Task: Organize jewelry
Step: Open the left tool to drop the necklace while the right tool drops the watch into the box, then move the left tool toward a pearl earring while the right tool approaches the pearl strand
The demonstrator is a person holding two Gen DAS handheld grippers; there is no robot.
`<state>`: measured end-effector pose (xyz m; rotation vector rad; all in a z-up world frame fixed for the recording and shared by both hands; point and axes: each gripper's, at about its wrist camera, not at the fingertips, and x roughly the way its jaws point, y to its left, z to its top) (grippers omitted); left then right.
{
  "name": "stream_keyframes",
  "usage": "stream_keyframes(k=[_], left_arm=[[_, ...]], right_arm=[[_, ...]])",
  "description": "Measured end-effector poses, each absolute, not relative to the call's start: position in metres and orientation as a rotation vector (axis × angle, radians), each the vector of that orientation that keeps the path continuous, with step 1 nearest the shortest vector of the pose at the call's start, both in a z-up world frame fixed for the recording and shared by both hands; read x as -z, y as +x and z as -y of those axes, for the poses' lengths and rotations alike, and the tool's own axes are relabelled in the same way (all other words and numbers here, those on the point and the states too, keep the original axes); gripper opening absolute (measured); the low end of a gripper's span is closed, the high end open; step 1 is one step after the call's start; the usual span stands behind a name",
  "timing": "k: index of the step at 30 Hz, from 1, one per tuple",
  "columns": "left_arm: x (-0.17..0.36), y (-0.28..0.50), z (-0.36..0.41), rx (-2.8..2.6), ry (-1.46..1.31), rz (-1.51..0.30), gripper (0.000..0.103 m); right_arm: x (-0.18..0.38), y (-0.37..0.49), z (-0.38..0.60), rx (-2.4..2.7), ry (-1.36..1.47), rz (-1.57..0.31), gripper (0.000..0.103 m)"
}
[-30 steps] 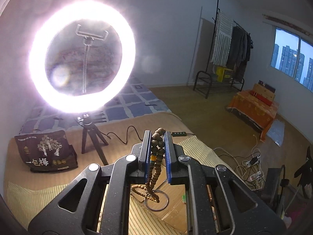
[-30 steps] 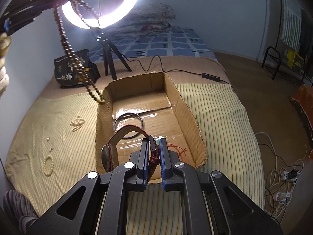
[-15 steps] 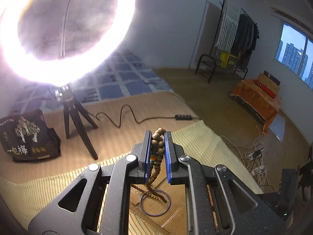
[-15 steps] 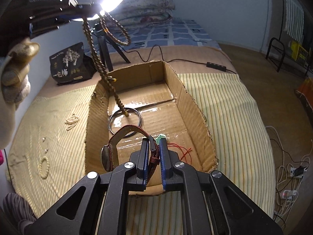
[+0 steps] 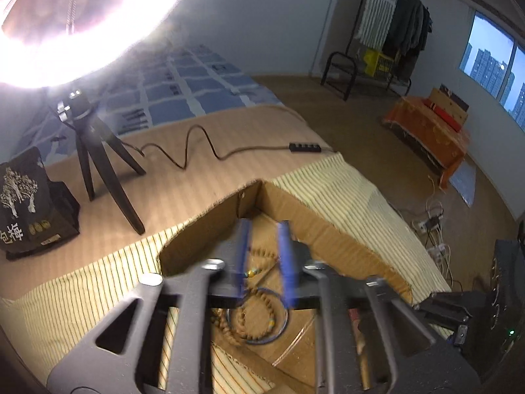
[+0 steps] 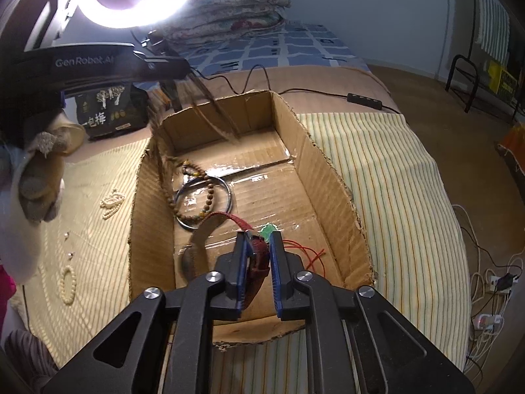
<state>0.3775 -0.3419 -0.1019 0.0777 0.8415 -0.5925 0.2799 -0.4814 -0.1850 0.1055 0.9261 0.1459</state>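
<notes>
A brown wooden bead string lies and still blurs with motion in the open cardboard box, across a metal bangle; it also shows in the left wrist view. My left gripper hangs open and empty above the box; in the right wrist view it is at the upper left. My right gripper has its jaws parted around the red strap of a watch, which blurs as it drops. A green pendant on red cord lies in the box.
The box sits on a striped cloth on a bed. White pearl pieces and a pearl bracelet lie on the cloth left of the box. A ring light on a tripod and a black bag stand behind.
My left gripper opened and the bead string fell into the box onto the bangle. My right gripper's jaws parted and the watch slipped down. Both grippers lowered toward the box.
</notes>
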Motion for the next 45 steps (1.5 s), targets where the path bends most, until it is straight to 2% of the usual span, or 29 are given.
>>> stream_keyframes(k=[1,2,3,4,5,20,34,45], left_arm=[[0.102,0.376,0.342,0.593,0.083,-0.842,0.06],[0.101,0.374,0.341,0.595,0.087,-0.828,0.064],[0.1,0.371,0.341,0.595,0.098,-0.816,0.064],[0.099,0.369,0.34,0.589,0.11,-0.81,0.064],[0.099,0.367,0.339,0.582,0.119,-0.805,0.064],[0.084,0.349,0.303,0.551,0.115,-0.774,0.064],[0.063,0.317,0.217,0.473,0.081,-0.718,0.064],[0.067,0.281,0.14,0.398,0.132,-0.724,0.064]], right_arm=[[0.185,0.28,0.481,-0.146,0.105,-0.925,0.029],[0.183,0.279,0.48,-0.137,0.101,-0.922,0.038],[0.181,0.279,0.48,-0.116,0.092,-0.913,0.056],[0.178,0.277,0.48,-0.099,0.087,-0.897,0.067],[0.174,0.275,0.481,-0.084,0.088,-0.87,0.069],[0.159,0.265,0.473,-0.066,0.08,-0.856,0.069],[0.144,0.242,0.459,-0.094,0.101,-0.813,0.069],[0.127,0.232,0.43,-0.171,0.074,-0.77,0.069]])
